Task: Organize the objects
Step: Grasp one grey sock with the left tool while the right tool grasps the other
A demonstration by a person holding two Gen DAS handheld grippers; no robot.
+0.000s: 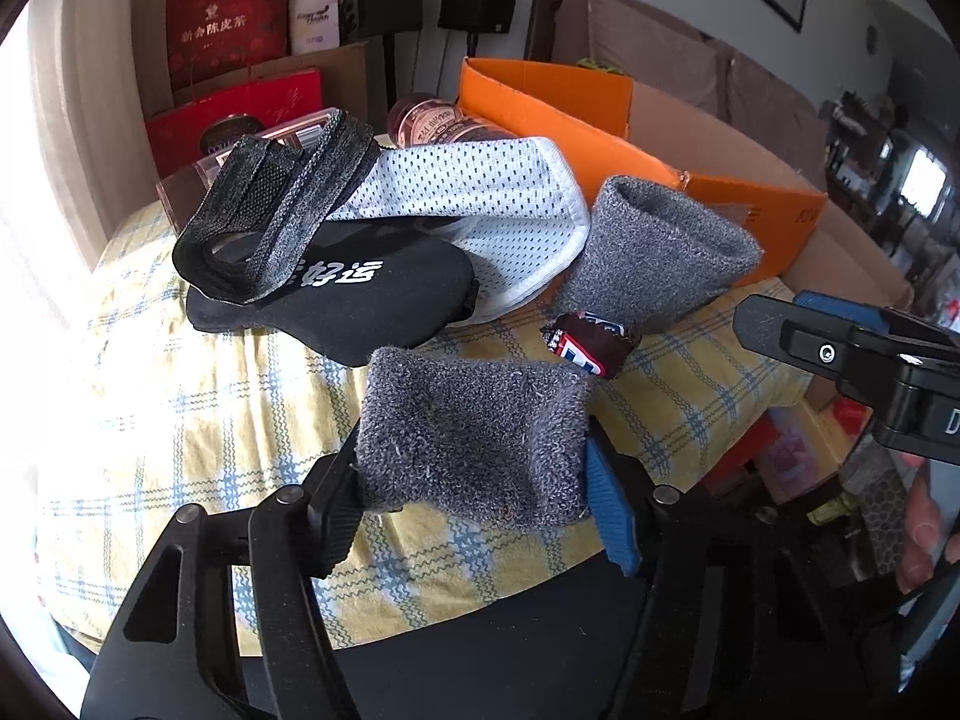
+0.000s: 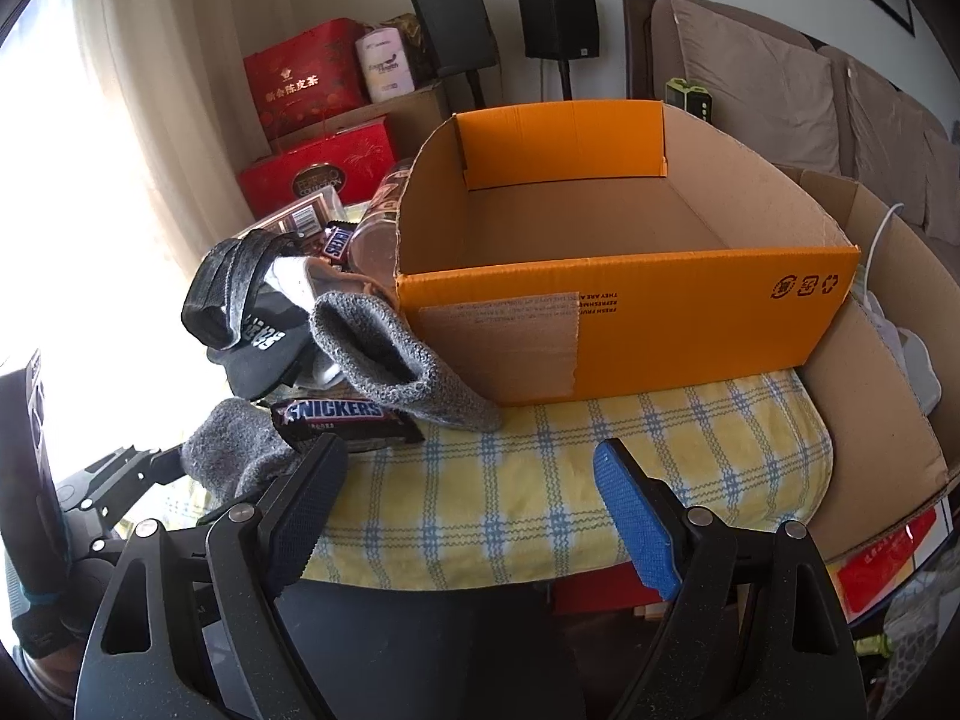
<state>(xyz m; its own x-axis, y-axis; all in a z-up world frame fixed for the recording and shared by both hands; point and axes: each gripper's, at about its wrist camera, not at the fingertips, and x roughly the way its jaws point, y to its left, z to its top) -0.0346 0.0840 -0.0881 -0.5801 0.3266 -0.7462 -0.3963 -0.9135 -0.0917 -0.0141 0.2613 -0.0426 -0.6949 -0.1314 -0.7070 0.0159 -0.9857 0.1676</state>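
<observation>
My left gripper [image 1: 474, 480] is shut on a grey fuzzy sock [image 1: 474, 438], squeezed between the black finger and the blue pad just above the yellow checked cloth [image 1: 180, 420]. A Snickers bar [image 1: 591, 345] lies just beyond it, against a second grey sock [image 1: 654, 246] with an open cuff. In the right wrist view the held sock [image 2: 240, 450] shows at the left, beside the Snickers bar [image 2: 342, 417]. My right gripper [image 2: 471, 480] stands open over bare cloth, nothing between its fingers. The orange cardboard box [image 2: 690, 312] sits right behind it, with nothing inside.
A black cap [image 1: 360, 294], a white mesh piece [image 1: 480, 192] and a dark grey strap [image 1: 270, 204] are piled at the back left. Behind them are a clear jar [image 1: 432, 120] and red gift boxes [image 1: 240, 114]. A brown sofa [image 2: 780, 90] stands at the right.
</observation>
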